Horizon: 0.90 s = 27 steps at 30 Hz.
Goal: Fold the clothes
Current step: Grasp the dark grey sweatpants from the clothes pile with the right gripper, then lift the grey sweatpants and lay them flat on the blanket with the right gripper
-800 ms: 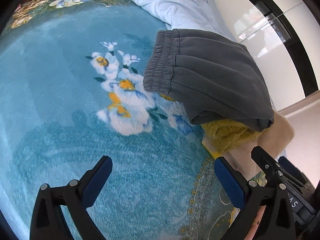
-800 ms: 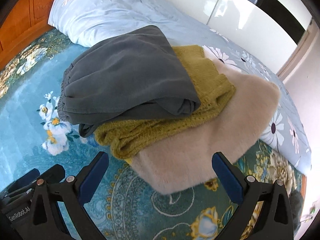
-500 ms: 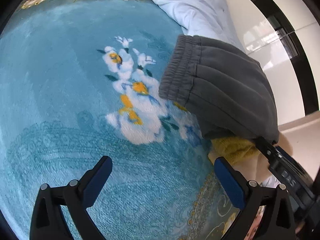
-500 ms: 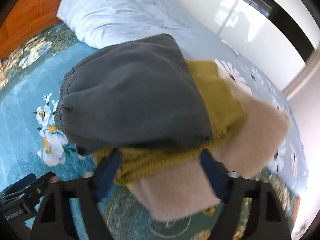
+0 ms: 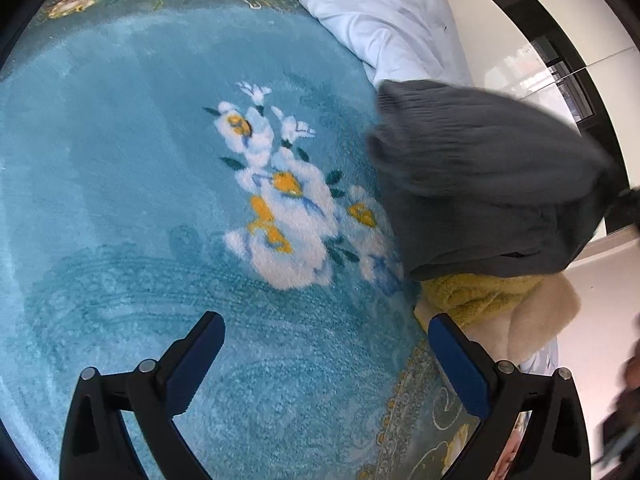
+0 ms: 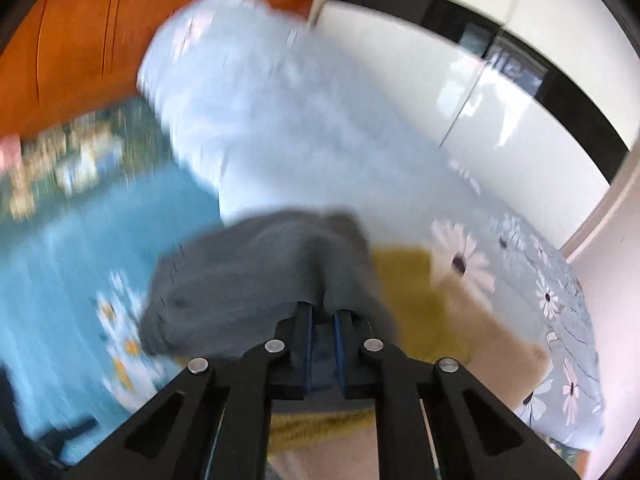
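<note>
Folded grey trousers (image 5: 488, 184) lie on top of a mustard knit (image 5: 476, 296) and a cream fleece (image 5: 536, 320), stacked on a blue floral blanket (image 5: 160, 200). My left gripper (image 5: 324, 364) is open and empty over the blanket, left of the stack. In the blurred right wrist view my right gripper (image 6: 322, 320) is shut on the near edge of the grey trousers (image 6: 256, 280), with the mustard knit (image 6: 408, 292) and cream fleece (image 6: 492, 340) to its right.
A pale blue pillow (image 5: 376, 12) lies behind the stack and shows in the right wrist view (image 6: 248, 112) too. An orange wooden headboard (image 6: 80, 40) is at back left. A grey daisy-print sheet (image 6: 560, 320) lies at right, before white wardrobe doors (image 6: 500, 80).
My right gripper moved in to the stack and closed on the grey trousers' edge. The trousers have shifted and blur in the left view. My left gripper stayed open.
</note>
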Each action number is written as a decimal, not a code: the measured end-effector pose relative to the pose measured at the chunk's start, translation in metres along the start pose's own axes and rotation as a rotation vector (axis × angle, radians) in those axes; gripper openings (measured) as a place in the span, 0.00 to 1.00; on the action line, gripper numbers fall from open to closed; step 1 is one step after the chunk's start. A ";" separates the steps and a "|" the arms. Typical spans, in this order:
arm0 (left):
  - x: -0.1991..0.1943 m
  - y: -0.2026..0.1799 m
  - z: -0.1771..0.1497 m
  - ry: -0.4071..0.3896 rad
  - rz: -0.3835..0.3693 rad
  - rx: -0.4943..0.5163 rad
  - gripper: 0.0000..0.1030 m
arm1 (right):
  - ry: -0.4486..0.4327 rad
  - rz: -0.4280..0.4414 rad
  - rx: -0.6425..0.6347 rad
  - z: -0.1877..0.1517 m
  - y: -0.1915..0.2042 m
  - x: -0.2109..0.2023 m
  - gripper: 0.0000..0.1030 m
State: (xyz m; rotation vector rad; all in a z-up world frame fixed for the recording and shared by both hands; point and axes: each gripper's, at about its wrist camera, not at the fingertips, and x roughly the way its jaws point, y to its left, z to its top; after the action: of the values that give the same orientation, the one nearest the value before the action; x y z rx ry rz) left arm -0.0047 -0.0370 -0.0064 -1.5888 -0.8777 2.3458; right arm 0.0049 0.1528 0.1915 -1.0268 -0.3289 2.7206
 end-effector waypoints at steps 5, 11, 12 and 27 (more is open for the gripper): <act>-0.023 0.004 -0.005 -0.039 -0.004 -0.024 1.00 | -0.119 0.017 0.072 0.017 -0.038 -0.076 0.07; -0.043 -0.003 -0.016 -0.051 -0.007 0.013 1.00 | -0.260 0.000 0.065 0.020 -0.071 -0.168 0.06; -0.045 -0.006 -0.019 -0.054 -0.002 0.021 1.00 | -0.283 -0.002 0.064 0.021 -0.076 -0.183 0.06; -0.081 -0.010 -0.047 -0.070 -0.018 0.044 1.00 | 0.336 -0.033 0.401 -0.146 -0.159 -0.069 0.07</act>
State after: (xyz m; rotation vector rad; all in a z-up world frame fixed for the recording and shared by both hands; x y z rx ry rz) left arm 0.0693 -0.0483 0.0510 -1.4844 -0.8444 2.4042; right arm 0.1724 0.3044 0.1724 -1.3024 0.2430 2.3822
